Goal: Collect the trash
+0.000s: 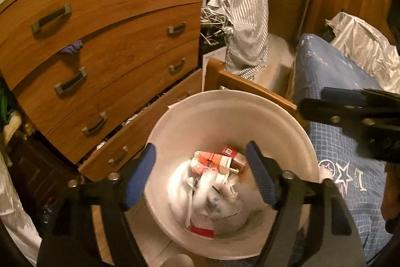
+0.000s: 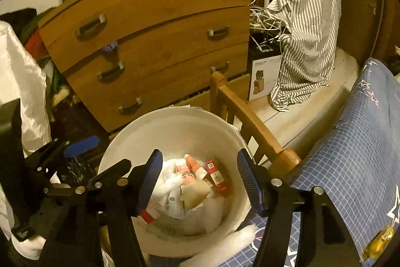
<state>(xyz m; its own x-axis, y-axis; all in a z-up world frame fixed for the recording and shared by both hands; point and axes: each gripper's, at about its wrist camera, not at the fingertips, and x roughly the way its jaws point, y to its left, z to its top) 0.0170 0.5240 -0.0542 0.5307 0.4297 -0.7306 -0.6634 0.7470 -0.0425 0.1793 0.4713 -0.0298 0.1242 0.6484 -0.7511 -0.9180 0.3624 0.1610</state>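
Blue-padded left claw sits closest to the lens, jaws wide, nothing between the pads; it hangs directly over the mouth of the white bin. Right claw likewise spread apart and empty, poised above the same bin from the bed side. In the left wrist view the right claw shows at the frame's right edge, over the blue checked bedspread.

Trash location: already inside the bin. Crumpled white plastic bags and red-and-white cartons lie at the bottom. Judgement: a drop looks complete; neither claw carries anything.

Surroundings: bin stands on the floor, wedged between the wooden chest of drawers and the wooden bed frame. Bottom drawer is ajar, just beside the bin rim.

Risks from here:
- Lowering either claw further could strike the rim and tip the bin toward the open drawer; cause would be the tight clearance.
- Both claws share the same narrow space; simultaneous withdrawal could make them collide.
- Light plastic bags could snag on a pad and be dragged back out.
- White fluffy item rests against the bin on the bedspread; unclear if trash.
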